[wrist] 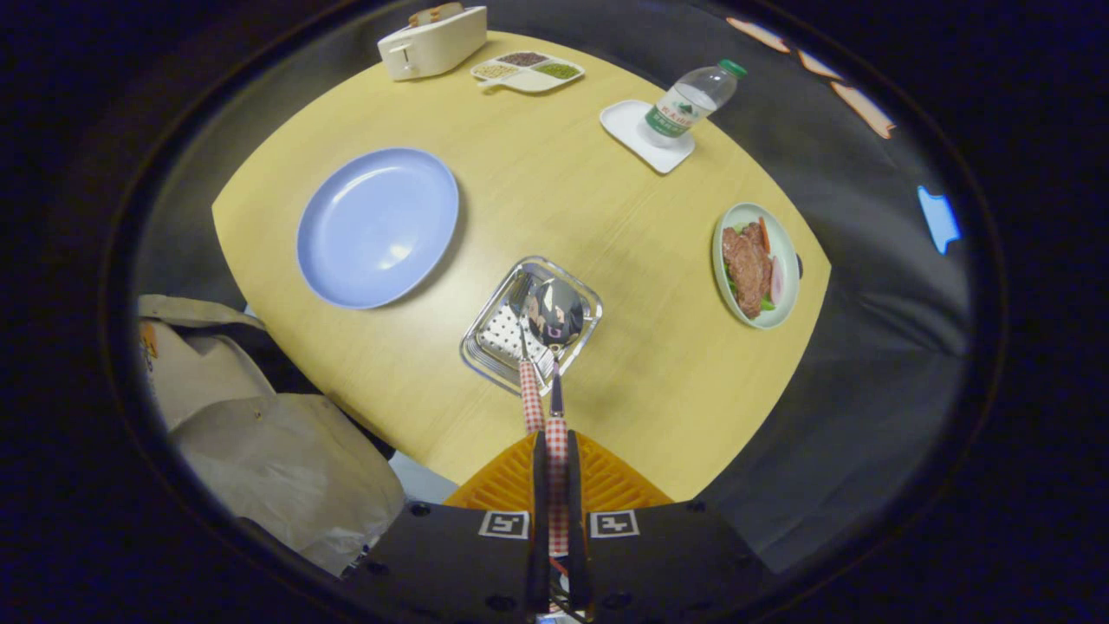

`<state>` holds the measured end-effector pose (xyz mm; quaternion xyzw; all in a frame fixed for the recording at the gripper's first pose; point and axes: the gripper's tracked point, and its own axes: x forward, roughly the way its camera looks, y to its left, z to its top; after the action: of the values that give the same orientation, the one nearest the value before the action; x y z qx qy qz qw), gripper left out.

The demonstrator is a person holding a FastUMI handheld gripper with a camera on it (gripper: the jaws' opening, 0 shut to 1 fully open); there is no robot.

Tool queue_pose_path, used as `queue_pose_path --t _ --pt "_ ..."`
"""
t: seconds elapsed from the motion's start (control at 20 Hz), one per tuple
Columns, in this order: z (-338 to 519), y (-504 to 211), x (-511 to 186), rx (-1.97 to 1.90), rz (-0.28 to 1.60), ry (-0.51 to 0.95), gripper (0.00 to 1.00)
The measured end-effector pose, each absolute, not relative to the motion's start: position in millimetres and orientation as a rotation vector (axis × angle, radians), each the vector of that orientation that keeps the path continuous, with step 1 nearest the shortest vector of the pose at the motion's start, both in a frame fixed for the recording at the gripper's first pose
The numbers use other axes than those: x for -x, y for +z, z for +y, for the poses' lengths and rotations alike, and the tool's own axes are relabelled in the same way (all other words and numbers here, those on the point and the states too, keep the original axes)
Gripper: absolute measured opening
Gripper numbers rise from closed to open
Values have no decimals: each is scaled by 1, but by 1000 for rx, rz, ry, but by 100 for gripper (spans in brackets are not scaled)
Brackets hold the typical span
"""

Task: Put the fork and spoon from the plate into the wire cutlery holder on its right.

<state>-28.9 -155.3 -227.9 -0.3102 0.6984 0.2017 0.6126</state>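
I look down from high above the yellow table (606,217). My gripper (557,444) is shut on the red-checked handle of the spoon (555,314), whose shiny bowl hangs over the metal wire cutlery holder (579,286) just ahead of the fingers. The fork (522,325), also with a red-checked handle, stands in the holder, and its handle leans back toward my fingers beside the spoon's stem. Whether the spoon's bowl touches the holder I cannot tell. The blue plate (377,227) lies to the left of the holder with nothing on it.
To the right of the holder sits a pale green plate of meat and vegetables (755,264). Farther off stand a water bottle (690,101) on a white tray, a divided snack dish (527,71) and a white toaster (432,41). Beige bags (277,451) lie beside the table's near left edge.
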Motion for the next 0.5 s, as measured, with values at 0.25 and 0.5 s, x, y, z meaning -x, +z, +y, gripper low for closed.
queue_pose_path --t 0.25,0.5 --pt "-154 -234 29 749 1650 494 11" --pt "-149 -237 29 772 1677 514 15"
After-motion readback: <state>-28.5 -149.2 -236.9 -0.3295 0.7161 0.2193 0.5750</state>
